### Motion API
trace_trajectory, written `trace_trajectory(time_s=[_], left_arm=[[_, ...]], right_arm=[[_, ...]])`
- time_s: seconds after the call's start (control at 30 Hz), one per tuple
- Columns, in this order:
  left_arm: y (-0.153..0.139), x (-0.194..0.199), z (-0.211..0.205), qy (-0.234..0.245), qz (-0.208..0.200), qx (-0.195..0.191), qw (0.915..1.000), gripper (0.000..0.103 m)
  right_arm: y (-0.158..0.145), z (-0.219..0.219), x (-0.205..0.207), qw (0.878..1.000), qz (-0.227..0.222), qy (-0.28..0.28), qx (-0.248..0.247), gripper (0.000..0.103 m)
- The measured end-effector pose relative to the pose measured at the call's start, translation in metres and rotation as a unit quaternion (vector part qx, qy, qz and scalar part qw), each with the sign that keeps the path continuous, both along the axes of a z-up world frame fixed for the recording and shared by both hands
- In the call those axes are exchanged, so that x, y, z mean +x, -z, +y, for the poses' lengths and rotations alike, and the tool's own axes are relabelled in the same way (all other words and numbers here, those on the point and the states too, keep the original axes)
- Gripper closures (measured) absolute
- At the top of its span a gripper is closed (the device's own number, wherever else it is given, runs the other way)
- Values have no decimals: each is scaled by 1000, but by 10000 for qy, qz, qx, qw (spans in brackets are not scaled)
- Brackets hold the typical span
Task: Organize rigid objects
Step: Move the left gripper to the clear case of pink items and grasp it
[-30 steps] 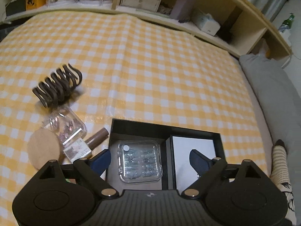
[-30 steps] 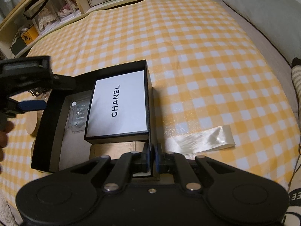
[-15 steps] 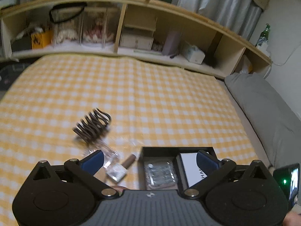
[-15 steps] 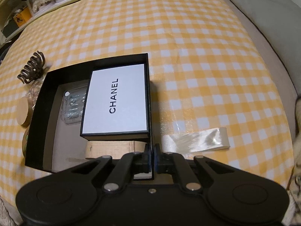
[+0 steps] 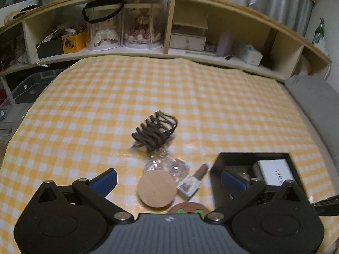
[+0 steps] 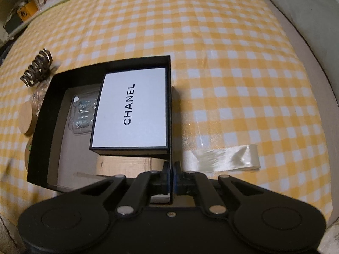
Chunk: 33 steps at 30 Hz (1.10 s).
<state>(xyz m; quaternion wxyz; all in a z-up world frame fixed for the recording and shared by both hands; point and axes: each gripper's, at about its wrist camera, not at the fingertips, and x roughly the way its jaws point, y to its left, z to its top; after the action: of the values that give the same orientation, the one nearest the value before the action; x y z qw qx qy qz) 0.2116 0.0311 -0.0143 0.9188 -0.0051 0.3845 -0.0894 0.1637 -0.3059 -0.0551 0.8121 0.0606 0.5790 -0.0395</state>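
Observation:
A black open box (image 6: 50, 110) lies on the checked cloth; it holds a white CHANEL box (image 6: 131, 110), a clear plastic case (image 6: 82, 112) and a wooden block (image 6: 125, 166). My right gripper (image 6: 171, 170) is shut on the black box's right wall. My left gripper (image 5: 169, 180) is open and empty above loose items: a brown hair claw (image 5: 155, 130), a clear crinkly packet (image 5: 169, 164), a round cork coaster (image 5: 156, 187), a nail polish bottle (image 5: 193, 180). The black box (image 5: 233, 158) shows at right in the left wrist view.
A white ribbon strip (image 6: 222, 156) lies right of the box. A wooden shelf headboard (image 5: 169, 31) with boxes and dolls runs along the far edge. A grey pillow (image 5: 313, 97) lies at the right. A round brown and green item (image 5: 186, 208) sits under my left gripper.
My left gripper has pulled back from over the box and swung left, now over the loose items. My right gripper stays shut on the box wall.

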Motion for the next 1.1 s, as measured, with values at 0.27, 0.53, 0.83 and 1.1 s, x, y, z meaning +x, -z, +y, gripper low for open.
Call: trace_trajectory(time_s=[0.27,0.53,0.83,1.1], left_arm=[[34,31,0,279,12,250,9993,0],[69,58,-5,777,92,528,9955,0],[91,96,-11,517,105,434,9977,5],[106,95,-26,1160,452,1008,9871,10]], right_arm=[[2,7,8,9971,80,-723,-215,98],[0,-9,10,9955,139,-919,177,96],[-8,-33,-1,9952,25,-851,485,94],[-12,-33,-8,9951,-65,-782,602,94]])
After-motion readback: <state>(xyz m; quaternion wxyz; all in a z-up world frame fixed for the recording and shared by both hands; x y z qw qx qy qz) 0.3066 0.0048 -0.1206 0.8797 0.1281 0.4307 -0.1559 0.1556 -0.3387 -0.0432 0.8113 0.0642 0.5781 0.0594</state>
